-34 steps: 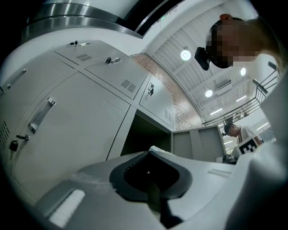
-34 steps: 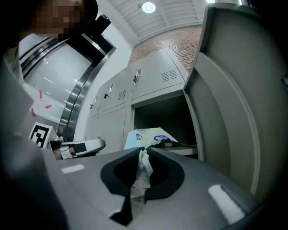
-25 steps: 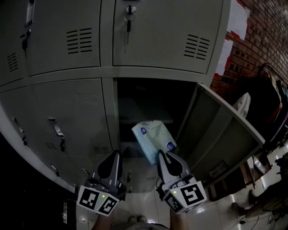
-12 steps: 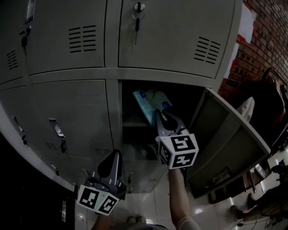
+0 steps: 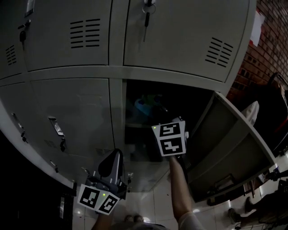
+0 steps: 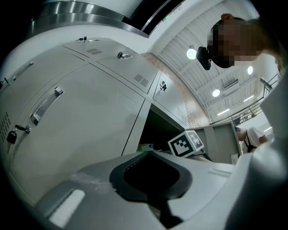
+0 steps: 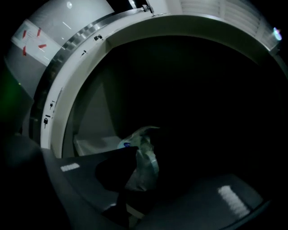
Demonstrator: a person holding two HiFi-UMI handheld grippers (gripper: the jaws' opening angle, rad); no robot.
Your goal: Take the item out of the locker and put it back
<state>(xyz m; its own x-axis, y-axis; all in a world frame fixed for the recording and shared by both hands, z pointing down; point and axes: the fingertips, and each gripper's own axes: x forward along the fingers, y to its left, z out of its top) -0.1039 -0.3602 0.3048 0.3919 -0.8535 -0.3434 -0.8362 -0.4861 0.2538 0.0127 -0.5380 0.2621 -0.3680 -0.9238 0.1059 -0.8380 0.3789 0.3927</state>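
The item is a pale blue-and-white plastic pack (image 5: 144, 107), now deep in the dark open locker compartment (image 5: 135, 96), above its inner shelf (image 5: 135, 126). My right gripper (image 5: 157, 114) reaches into the compartment, and only its marker cube shows clearly. In the right gripper view the pack (image 7: 145, 166) lies between the jaws of the right gripper (image 7: 167, 173), against the left one with a dark gap on the other side. These jaws have just been opening. My left gripper (image 5: 114, 156) hangs low in front of the closed doors, shut and empty (image 6: 153, 155).
The compartment's door (image 5: 225, 139) stands swung open to the right. Closed grey locker doors (image 5: 72, 117) with handles fill the left, and a key (image 5: 146, 11) hangs in the upper door. A brick wall (image 5: 270, 49) and floor clutter are on the right.
My right gripper has risen from in front of the locker and gone into the compartment with the pack, rolling as it went. The left gripper has barely moved.
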